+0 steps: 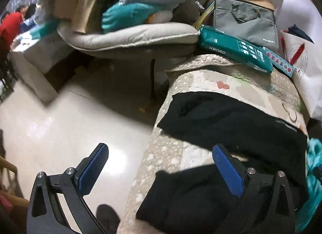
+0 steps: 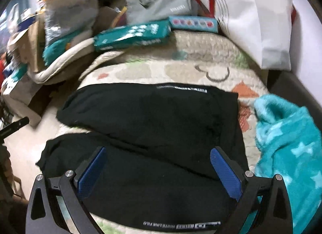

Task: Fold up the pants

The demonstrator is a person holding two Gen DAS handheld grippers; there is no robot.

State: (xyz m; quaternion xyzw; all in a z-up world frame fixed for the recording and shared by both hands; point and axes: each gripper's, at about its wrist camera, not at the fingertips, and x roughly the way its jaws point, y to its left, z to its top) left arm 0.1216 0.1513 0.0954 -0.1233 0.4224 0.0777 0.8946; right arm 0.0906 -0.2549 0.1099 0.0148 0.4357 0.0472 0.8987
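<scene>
A pair of black fabric pants (image 2: 153, 117) lies spread across a cream quilted bed cover (image 2: 181, 66) printed with small coloured shapes. The two legs run side by side toward the left edge of the bed, and white lettering shows along the waistband at the far edge and again on the near leg.

The right claw (image 2: 158, 170), with black arms and blue ribbed pads, hovers wide open over the near leg, gripping nothing. The left claw (image 1: 161, 170) is also wide open and empty; its right pad sits over the pants (image 1: 231, 125), while its left pad hangs out past the bed edge above the glossy pale floor (image 1: 60, 133).

A fuzzy turquoise blanket (image 2: 287, 149) with pale stars lies just beside the pants on the right. At the far end of the bed rest a flat green box (image 2: 132, 35), a grey zip bag (image 2: 159, 2) and a white paper bag (image 2: 257, 22).
</scene>
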